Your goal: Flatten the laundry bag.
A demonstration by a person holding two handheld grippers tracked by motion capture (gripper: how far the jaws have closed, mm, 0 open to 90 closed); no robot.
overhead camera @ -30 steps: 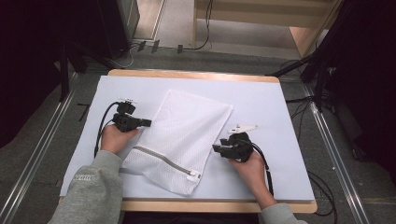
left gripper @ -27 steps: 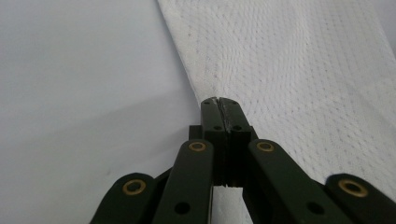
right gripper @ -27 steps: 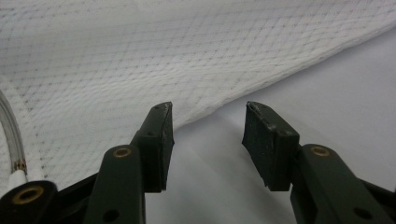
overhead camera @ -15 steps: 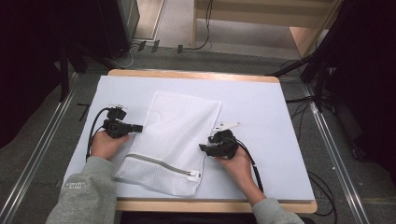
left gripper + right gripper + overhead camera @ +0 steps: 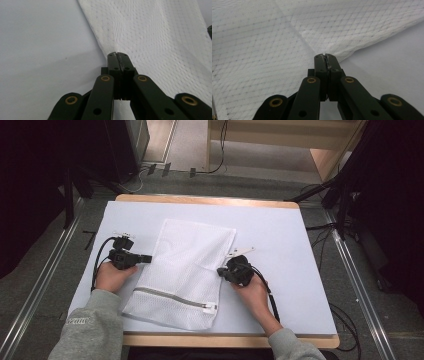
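Both grippers have been drawn toward the person's side of the counter (image 5: 300,245) since the earlier frames, and the white mesh laundry bag (image 5: 185,265) has been dragged along with them; its slant has been reduced, so that its long sides now run more nearly away from the person. The zipper (image 5: 172,296) is seen along the near end of the bag, with its pull (image 5: 212,307) at the right corner.

The left gripper (image 5: 145,258) is held at the bag's left edge, about halfway along it. In the left gripper view the jaws are seen pressed together, with the hem of the mesh (image 5: 150,37) gathered into their tips and puckered there, so the fabric is judged to be pinched. The right gripper (image 5: 222,272) is held at the opposite edge, and in the right gripper view its jaws are likewise closed on the border of the mesh (image 5: 274,37), from which a crease runs away across the fabric.

From this symmetrical hold the work in hand is judged to be the repositioning or straightening of the bag on the counter. Since the bag is now flat and nearly square to the person, the shift is taken to be largely done; a release, or a fold carried across from the two pinched edges, would be the likely continuation. Care would be called for that the thin mesh is not bunched under the jaws.
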